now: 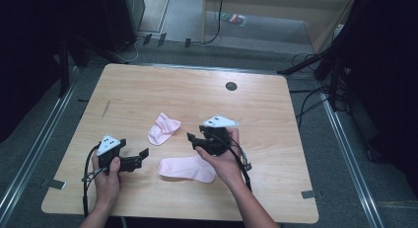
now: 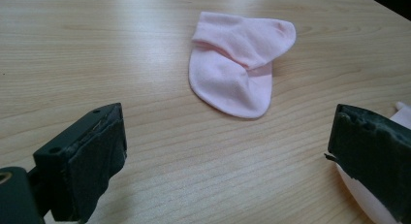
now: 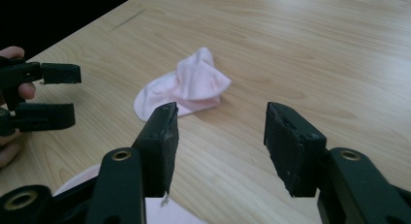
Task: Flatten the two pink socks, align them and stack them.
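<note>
Two pale pink socks lie on the wooden table (image 1: 256, 104). One is crumpled and folded over (image 1: 163, 129) (image 2: 237, 73) (image 3: 186, 86) near the middle. The other lies flat (image 1: 187, 169) near the front edge, between the two hands; its edge shows beside the left gripper's right-hand jaw (image 2: 366, 204) and under the right gripper's jaws (image 3: 160, 212). My left gripper (image 1: 142, 159) (image 2: 228, 124) is low over the table, open wide with nothing between the jaws, pointing toward the crumpled sock. My right gripper (image 1: 193, 141) (image 3: 220, 120) hangs above the flat sock, open about halfway and empty, pointing left.
A dark round hole (image 1: 230, 86) sits in the tabletop toward the back. A thin dark scratch (image 1: 106, 108) marks the left part. Cables and dark stands lie on the floor around the table. The left gripper (image 3: 48, 95) shows in the right gripper view.
</note>
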Tool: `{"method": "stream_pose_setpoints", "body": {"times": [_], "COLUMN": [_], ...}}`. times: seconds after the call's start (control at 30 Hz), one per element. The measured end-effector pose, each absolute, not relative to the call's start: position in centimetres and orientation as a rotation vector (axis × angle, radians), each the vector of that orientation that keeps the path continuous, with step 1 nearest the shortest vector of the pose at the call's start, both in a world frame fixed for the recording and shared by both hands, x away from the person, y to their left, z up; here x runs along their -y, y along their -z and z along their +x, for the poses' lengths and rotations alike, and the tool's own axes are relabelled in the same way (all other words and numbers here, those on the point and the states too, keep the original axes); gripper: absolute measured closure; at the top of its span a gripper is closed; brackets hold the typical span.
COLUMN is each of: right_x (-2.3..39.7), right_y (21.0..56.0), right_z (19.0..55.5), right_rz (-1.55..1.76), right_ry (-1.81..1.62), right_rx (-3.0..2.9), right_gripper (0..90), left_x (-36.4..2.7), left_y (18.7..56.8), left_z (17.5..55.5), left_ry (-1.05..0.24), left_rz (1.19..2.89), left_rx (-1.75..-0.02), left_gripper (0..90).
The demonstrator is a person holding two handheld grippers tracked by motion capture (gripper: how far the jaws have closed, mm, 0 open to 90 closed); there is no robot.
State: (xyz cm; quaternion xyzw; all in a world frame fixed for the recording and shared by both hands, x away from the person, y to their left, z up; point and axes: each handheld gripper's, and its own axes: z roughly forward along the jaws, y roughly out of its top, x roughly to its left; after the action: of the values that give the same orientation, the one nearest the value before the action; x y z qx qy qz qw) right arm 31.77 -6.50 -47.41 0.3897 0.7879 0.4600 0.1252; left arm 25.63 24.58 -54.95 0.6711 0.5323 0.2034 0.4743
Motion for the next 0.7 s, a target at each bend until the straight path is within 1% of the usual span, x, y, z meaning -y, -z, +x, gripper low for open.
{"method": "stream_pose_setpoints", "body": {"times": [0.1,0.3,0.33,0.43,0.5,0.57,0.67,0.7], "right_x": [4.2,1.0,0.6,-0.8,-1.2,-1.8,-2.5,-2.7], "right_y": [47.6,48.3,48.4,48.9,49.2,49.7,50.5,50.7], "right_z": [32.9,34.4,34.6,35.3,35.8,36.4,37.0,37.1], "right_rz": [1.079,1.008,0.999,0.977,0.982,0.997,0.979,0.97], "right_ry": [-1.308,-1.27,-1.266,-1.24,-1.238,-1.235,-1.218,-1.204], "right_rx": [-2.326,-2.378,-2.384,-2.416,-2.418,-2.43,-2.449,-2.45], "right_gripper": [54.0,63.9,64.6,66.5,67.9,68.3,68.2,67.8], "left_x": [-24.6,-24.5,-24.5,-24.0,-23.6,-23.2,-22.4,-22.2], "left_y": [55.0,55.0,55.0,54.8,54.7,54.5,54.2,54.2], "left_z": [25.6,25.8,25.8,25.8,26.2,26.6,27.4,27.7], "left_ry": [-0.492,-0.489,-0.497,-0.563,-0.563,-0.554,-0.591,-0.584], "left_rz": [1.644,1.648,1.647,1.677,1.709,1.699,1.725,1.738], "left_rx": [-1.302,-1.309,-1.322,-1.343,-1.346,-1.359,-1.375,-1.367], "left_gripper": [0.5,1.3,3.5,17.4,19.6,24.8,31.5,33.2]}}
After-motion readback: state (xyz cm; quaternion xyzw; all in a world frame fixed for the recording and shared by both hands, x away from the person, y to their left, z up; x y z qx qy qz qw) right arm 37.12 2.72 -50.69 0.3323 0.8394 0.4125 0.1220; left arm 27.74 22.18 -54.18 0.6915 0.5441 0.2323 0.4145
